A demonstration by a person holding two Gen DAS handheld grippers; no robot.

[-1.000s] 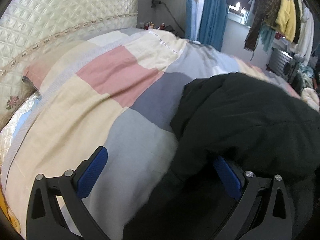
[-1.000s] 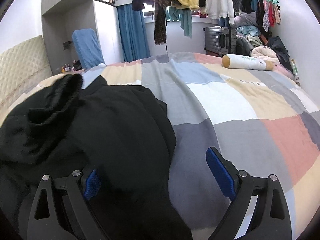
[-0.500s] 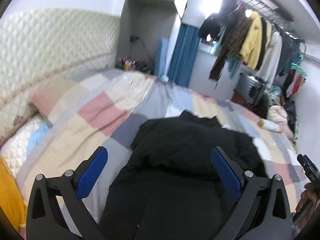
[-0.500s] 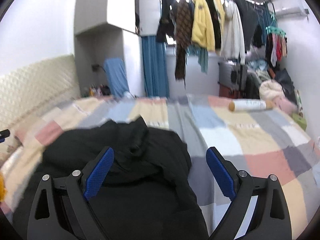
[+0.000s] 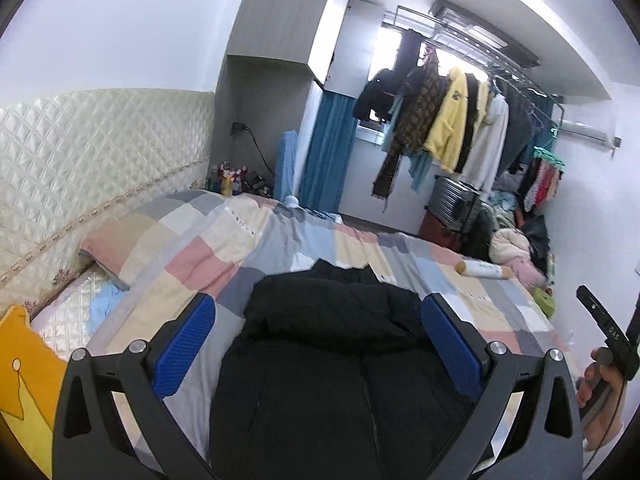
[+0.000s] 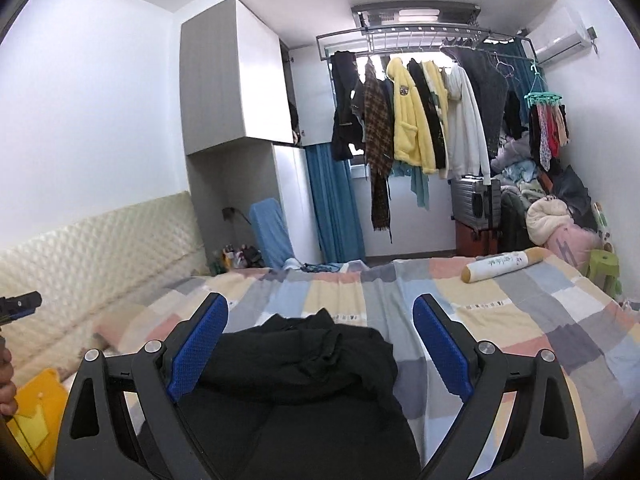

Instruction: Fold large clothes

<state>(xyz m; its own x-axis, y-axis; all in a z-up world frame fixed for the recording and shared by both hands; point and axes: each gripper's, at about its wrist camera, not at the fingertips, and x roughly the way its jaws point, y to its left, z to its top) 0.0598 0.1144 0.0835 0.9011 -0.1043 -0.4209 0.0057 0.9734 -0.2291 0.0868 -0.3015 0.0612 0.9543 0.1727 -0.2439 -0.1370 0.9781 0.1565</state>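
Blue ribbed pads line both grippers, and each pair of fingers stands spread wide with nothing between them: the left gripper [image 5: 316, 344] and the right gripper [image 6: 320, 344] both hang raised above the bed, looking down its length, clear of the cloth. At the right edge of the left wrist view a hand [image 5: 600, 392] is wrapped around the handle of the other tool. Beneath and just past the fingers lies the black garment [image 6: 296, 376], a heavy dark piece bunched into a rounded heap of soft folds, its near part spreading toward the near edge of the bed and a small peak of cloth rising at its far end; no sleeve or collar can be told apart. It rests on the patchwork bedspread [image 6: 520, 320] of pink, cream, grey and pale blue squares, about midway across the bed. A yellow cushion [image 5: 24, 380] sits at the near left corner, by the quilted cream headboard [image 5: 100, 152]. Toward the far right corner lies a cylindrical bolster [image 6: 502, 264]. Beyond the far edge, a rack of hanging clothes [image 6: 416, 120] crosses the window.
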